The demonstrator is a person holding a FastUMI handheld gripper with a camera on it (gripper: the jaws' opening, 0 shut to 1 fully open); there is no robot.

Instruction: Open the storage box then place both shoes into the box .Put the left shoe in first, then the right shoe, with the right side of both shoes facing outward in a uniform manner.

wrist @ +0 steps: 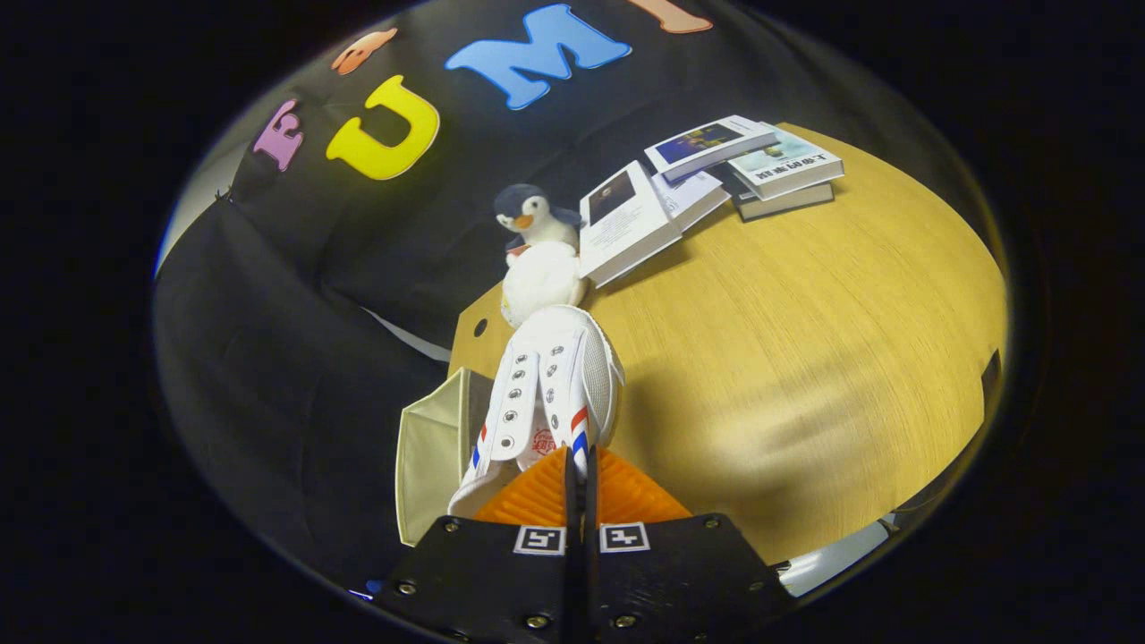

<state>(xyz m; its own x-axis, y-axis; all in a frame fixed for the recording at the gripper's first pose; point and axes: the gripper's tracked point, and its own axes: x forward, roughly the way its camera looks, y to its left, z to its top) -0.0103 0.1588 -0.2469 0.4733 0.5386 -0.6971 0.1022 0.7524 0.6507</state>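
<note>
While the wooden surface [787,358] spreads wide beyond the fingers, carrying a loose pile of books [707,179] and a plush penguin [539,259] at its far side, the beige storage box [436,456] sits just to the left of the fingers at the surface's near corner, with its pale inside wall showing, so it looks already open. A white canvas shoe [559,394] hangs straight ahead of the fingers, toe pointing away toward the penguin, laceless eyelets up, apparently lifted clear of the surface and partly over the box's edge. It should handle as light and soft: the canvas upper folds under pressure while the rubber sole stays stiffer, so the heel collar or the rim of the opening is the sensible place to pinch, firmly enough that it does not swing. The tool [577,474] has its fingers drawn nearly together, with a thin fold of the shoe's heel rim pinched between them.
</note>
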